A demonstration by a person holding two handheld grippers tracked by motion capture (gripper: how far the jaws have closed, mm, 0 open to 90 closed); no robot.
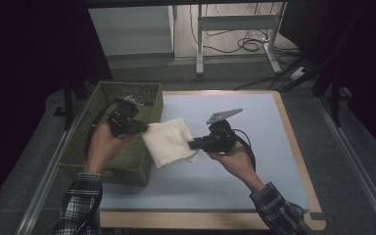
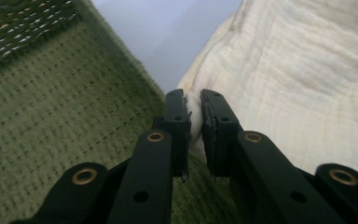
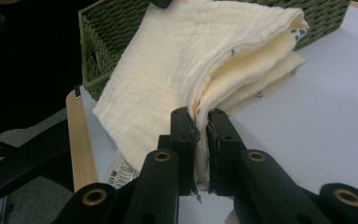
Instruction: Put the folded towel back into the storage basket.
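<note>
Clearly the folded cream muslin cloth [image 1: 170,142] was the thing in hand: it hung between my two tools, held up off the pale blue counter [image 1: 254,161] just beside the green woven basket [image 1: 103,161], with its lower corner drooping toward the counter. My left tool [image 1: 144,128] was pressed nearly together on one edge of the cloth, and in the left gripper view a small bunch of fabric showed pinched between the jaws, with the basket wall close behind. My right tool [image 1: 192,145] was likewise closed on the opposite folded edge; the right gripper view showed the layers fanning open above the jaws, a blue printed pattern peeking from the inner fold, and a printed label hanging at the bottom. I judged the cloth to be light, soft and limp, with no stiffness of its own, so it sagged wherever it was unsupported. Its crinkled weave looked grippy, not slippery, yet the stacked layers could slide apart. The best hold, I reckoned, was across all layers at a folded edge or corner, with both tools kept apart to hold it taut.
</note>
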